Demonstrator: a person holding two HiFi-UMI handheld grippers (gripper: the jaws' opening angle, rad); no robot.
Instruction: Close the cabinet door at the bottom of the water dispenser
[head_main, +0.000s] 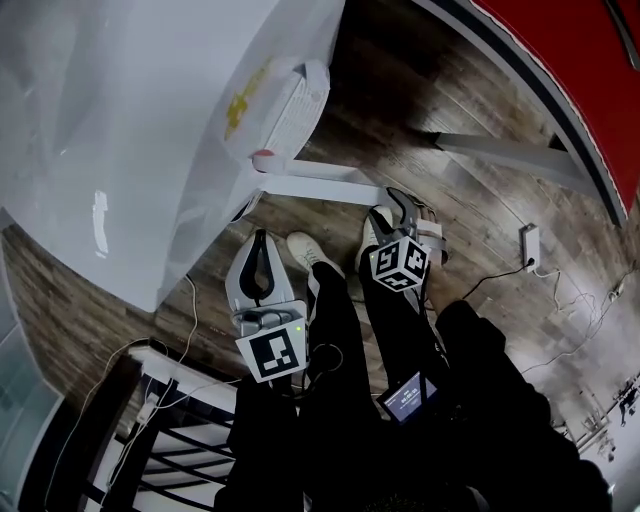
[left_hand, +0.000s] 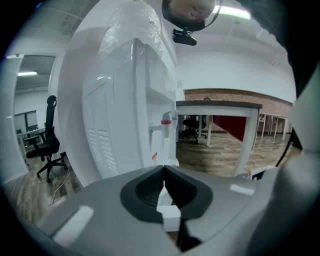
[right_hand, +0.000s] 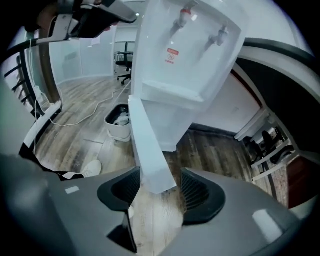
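Observation:
The white water dispenser (head_main: 150, 120) fills the upper left of the head view. Its bottom cabinet door (head_main: 320, 185) stands open and sticks out over the wood floor. In the right gripper view the door (right_hand: 147, 145) is seen edge-on below the taps of the dispenser (right_hand: 195, 55). My right gripper (right_hand: 160, 172) is open, and the door's lower free end lies between the pads; the right pad stays clear of it. From above, the right gripper (head_main: 405, 215) points down just right of the door. My left gripper (left_hand: 164, 167) is shut and empty, facing the dispenser's side (left_hand: 130, 110); from above the left gripper (head_main: 261, 238) hangs below the door.
A small bin (right_hand: 119, 122) stands on the floor left of the dispenser. Cables and a power strip (head_main: 530, 245) lie at the right. A white-legged table (left_hand: 220, 107) and an office chair (left_hand: 47, 145) stand around. A black railing (head_main: 190, 420) is at lower left; the person's shoe (head_main: 305, 250) is near the door.

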